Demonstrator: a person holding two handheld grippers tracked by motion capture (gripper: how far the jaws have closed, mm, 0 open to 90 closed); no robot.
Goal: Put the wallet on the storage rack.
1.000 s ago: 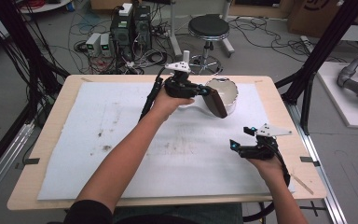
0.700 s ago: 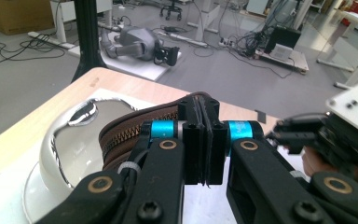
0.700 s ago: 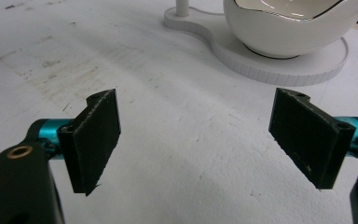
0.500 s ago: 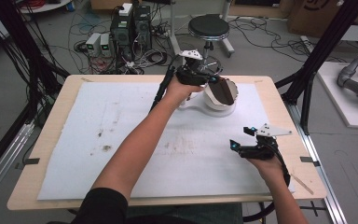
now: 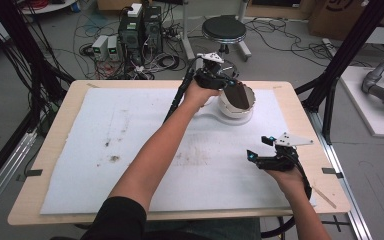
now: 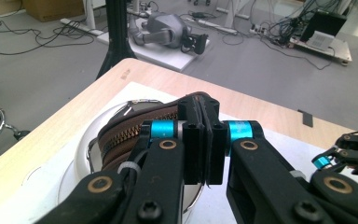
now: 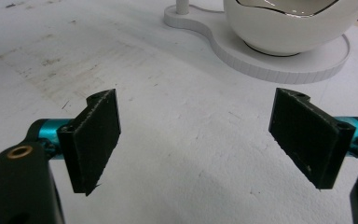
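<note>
My left gripper (image 6: 204,140) is clamped on the edge of a brown zippered leather pouch (image 6: 135,133), which sits in the white rounded bowl (image 5: 236,102) just below it. My right gripper (image 7: 196,140) stands wide apart over the white mat (image 5: 130,150).

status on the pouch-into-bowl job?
Done: the left tool has clamped the brown zippered pouch by its edge. In hand: it holds the pouch over the white bowl, lower part inside the rim. Left: let go and draw back. The right tool waits open over the white mat.
</note>
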